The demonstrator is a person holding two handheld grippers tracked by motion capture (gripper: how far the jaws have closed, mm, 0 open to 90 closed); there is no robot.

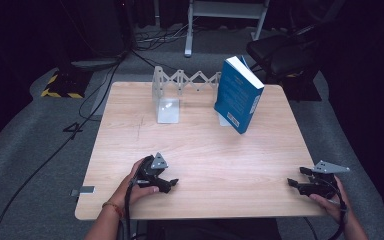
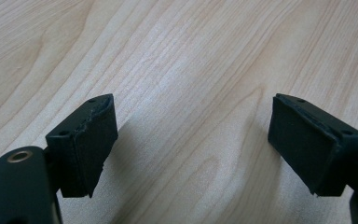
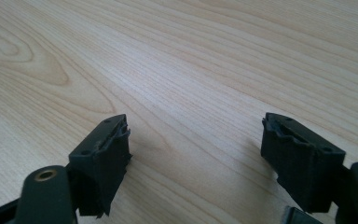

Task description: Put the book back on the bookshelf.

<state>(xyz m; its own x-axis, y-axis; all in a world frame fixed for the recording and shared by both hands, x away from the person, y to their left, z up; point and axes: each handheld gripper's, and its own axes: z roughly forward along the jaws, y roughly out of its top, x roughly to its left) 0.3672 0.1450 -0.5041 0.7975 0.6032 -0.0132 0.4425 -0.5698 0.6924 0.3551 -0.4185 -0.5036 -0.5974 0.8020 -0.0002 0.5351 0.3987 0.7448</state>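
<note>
A blue book (image 1: pixel 239 93) stands tilted at the back right of the wooden table (image 1: pixel 205 150), leaning against an expanding metal book rack (image 1: pixel 180 85). My left gripper (image 1: pixel 169 182) rests low over the front left of the table, held by a hand, its tips pointing right. In the left gripper view its jaws stand wide apart over bare wood, the left gripper (image 2: pixel 191 140) open and empty. My right gripper (image 1: pixel 295 184) sits near the front right edge, pointing left. In the right gripper view the right gripper (image 3: pixel 193 151) is open, nothing between its pads.
The rack's flat base plate (image 1: pixel 168 110) lies on the table at the back centre. Beyond the table are floor cables (image 1: pixel 95 95), a black chair (image 1: pixel 280 55) at the back right and a white stand (image 1: pixel 220 15). Grey carpet surrounds the table.
</note>
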